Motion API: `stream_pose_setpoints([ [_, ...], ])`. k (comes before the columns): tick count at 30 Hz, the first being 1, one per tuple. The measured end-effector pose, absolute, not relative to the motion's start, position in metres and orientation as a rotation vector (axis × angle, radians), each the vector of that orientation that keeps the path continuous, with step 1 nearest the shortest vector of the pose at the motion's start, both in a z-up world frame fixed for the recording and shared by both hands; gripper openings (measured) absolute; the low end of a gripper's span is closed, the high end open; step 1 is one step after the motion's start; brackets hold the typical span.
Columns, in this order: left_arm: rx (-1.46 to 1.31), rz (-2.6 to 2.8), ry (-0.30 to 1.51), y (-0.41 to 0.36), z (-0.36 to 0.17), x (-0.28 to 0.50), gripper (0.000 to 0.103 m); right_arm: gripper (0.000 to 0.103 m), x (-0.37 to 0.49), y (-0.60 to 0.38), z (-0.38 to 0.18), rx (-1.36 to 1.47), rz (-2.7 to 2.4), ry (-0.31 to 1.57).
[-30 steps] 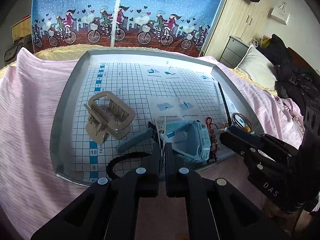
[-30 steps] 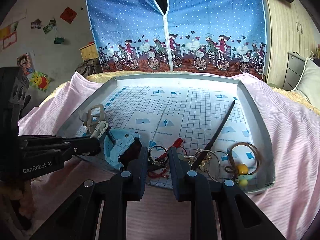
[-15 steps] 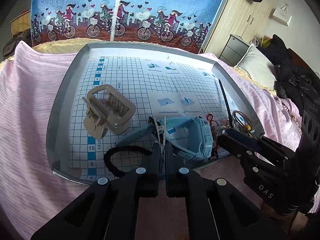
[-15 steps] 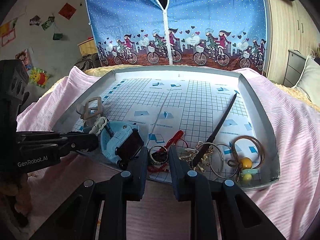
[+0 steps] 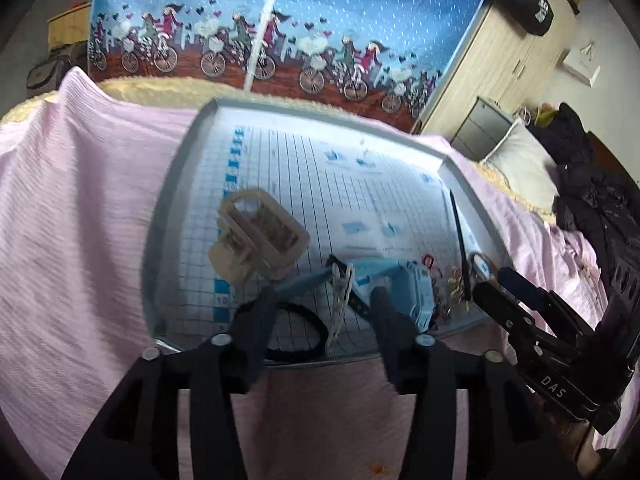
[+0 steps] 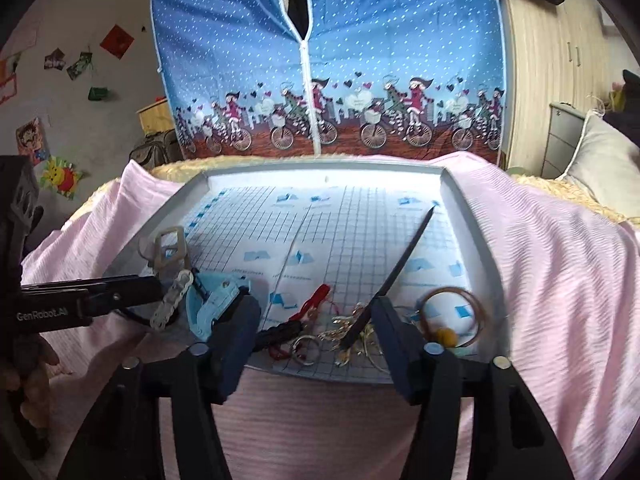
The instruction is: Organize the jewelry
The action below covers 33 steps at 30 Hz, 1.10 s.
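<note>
A grey tray (image 5: pixel 176 184) lined with grid paper lies on a pink cover. My left gripper (image 5: pixel 322 308) is open over its near edge. A white chain bracelet (image 5: pixel 340 300) stands loose between the fingers, over a black hair tie (image 5: pixel 296 336) and beside a blue watch (image 5: pixel 400 284). A beige claw clip (image 5: pixel 260 236) lies further in. My right gripper (image 6: pixel 314 316) is open above a red cord (image 6: pixel 312 304), a silver ring (image 6: pixel 304 350) and gold pieces (image 6: pixel 348 332). In the right wrist view the bracelet (image 6: pixel 172 300) hangs at the left gripper's tip.
A black hair stick (image 6: pixel 400 264) slants across the tray's right half. A thin bangle with a yellow bead (image 6: pixel 452 312) lies in the near right corner. A blue fabric wardrobe (image 6: pixel 320 60) stands behind the bed, wooden cupboards (image 6: pixel 560 80) to the right.
Both grippers have gone from shut to wide open. The left one has let go of the white chain bracelet, which now sits free between its fingers.
</note>
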<state>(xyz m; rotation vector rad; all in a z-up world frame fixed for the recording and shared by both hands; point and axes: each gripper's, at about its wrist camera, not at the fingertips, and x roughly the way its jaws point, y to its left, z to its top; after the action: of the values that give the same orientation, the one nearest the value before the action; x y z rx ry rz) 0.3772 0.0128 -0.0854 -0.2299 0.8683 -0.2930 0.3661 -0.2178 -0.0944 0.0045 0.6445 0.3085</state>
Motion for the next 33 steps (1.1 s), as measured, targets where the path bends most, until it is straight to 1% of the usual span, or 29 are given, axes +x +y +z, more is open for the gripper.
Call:
stream_pose_setpoints([
  [2, -0.235, -0.274, 0.822, 0.016, -0.07, 0.369, 0.066, 0.075, 0.358, -0.224, -0.082, 0.022, 0.293, 0.607],
  [3, -0.241, -0.271, 0.797, 0.018, -0.062, 0.363, 0.07, 0.078, 0.353, -0.227, -0.074, 0.044, 0.293, 0.586],
  [4, -0.251, -0.267, 0.762, 0.02, -0.053, 0.356, 0.076, 0.082, 0.35, -0.229, -0.069, 0.059, 0.294, 0.573],
  [6, -0.255, -0.246, 0.681, 0.023, -0.033, 0.338, 0.084, 0.089, 0.337, -0.236, -0.053, 0.092, 0.293, 0.53],
  [7, -0.243, -0.235, 0.645, 0.023, -0.024, 0.33, 0.094, 0.097, 0.331, -0.238, -0.045, 0.101, 0.297, 0.508],
  [8, -0.226, -0.221, 0.598, 0.024, -0.013, 0.319, 0.102, 0.103, 0.324, -0.24, -0.039, 0.106, 0.304, 0.485],
  [11, -0.181, -0.208, 0.489, 0.022, 0.014, 0.292, 0.101, 0.103, 0.305, -0.239, -0.019, 0.089, 0.321, 0.429],
  [18, -0.133, -0.185, 0.377, 0.024, 0.046, 0.227, 0.102, 0.103, 0.249, -0.23, 0.007, 0.046, 0.336, 0.323],
  [24, -0.185, -0.165, 0.295, 0.034, 0.05, 0.168, 0.102, 0.103, 0.189, -0.227, 0.015, 0.063, 0.341, 0.247],
  [28, -0.203, -0.163, 0.294, 0.034, 0.048, 0.127, 0.102, 0.103, 0.152, -0.223, 0.012, 0.06, 0.339, 0.23],
  [33, -0.154, -0.122, 0.287, 0.031, 0.045, 0.083, 0.101, 0.103, 0.112, -0.218, 0.009, 0.04, 0.34, 0.228],
])
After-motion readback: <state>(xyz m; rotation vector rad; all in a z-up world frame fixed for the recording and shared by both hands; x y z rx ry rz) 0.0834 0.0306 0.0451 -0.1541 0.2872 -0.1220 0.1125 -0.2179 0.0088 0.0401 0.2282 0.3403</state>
